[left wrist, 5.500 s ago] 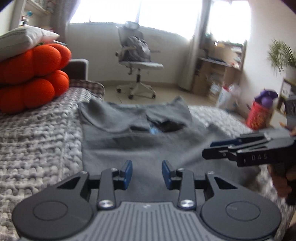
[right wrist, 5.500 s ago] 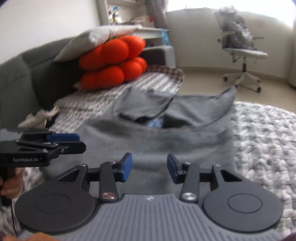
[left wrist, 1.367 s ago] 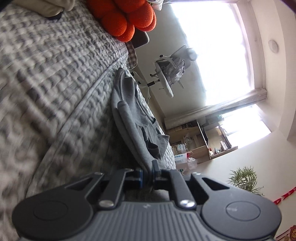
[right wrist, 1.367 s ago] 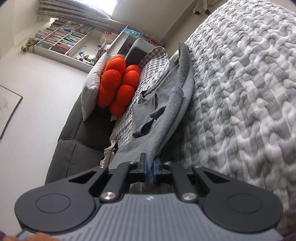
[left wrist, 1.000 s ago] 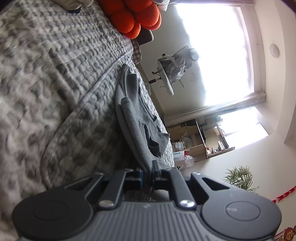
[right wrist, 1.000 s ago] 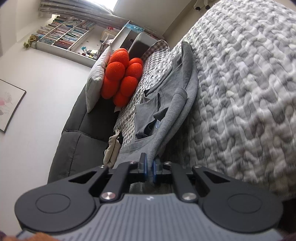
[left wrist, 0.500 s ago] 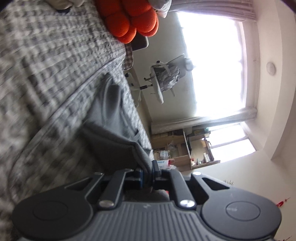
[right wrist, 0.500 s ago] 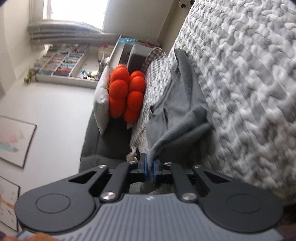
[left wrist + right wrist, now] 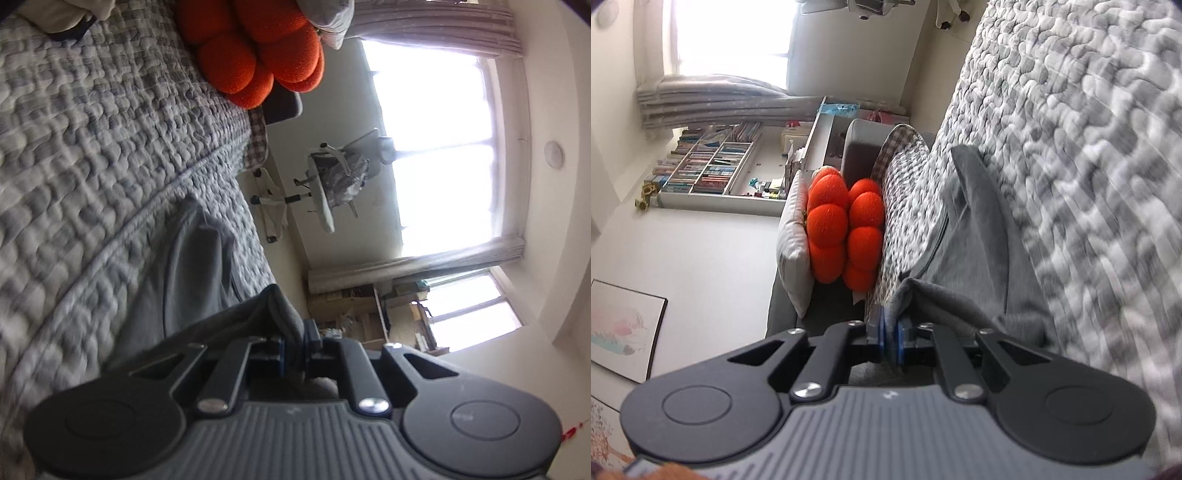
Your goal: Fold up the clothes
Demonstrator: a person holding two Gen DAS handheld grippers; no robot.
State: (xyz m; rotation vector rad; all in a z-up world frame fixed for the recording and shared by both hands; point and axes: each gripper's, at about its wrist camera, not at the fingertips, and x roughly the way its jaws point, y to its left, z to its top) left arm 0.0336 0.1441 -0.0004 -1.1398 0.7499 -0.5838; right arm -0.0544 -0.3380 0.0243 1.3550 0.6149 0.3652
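Both grippers clamped on the grey shirt, cameras rolled hard over.

The left gripper has its jaws pinched tight on a bunched edge of the grey shirt, cloth squeezed between the blue pads and spilling out just ahead of them. The right gripper is the same: jaws closed to a sliver on a raised fold of the shirt. From each grip the fabric runs forward and down, the rest lying flat on the quilted grey bedcover, stretching toward the far edge of the bed. The orange bobble cushion sits at the bed's head end, a white office chair beyond by the window.
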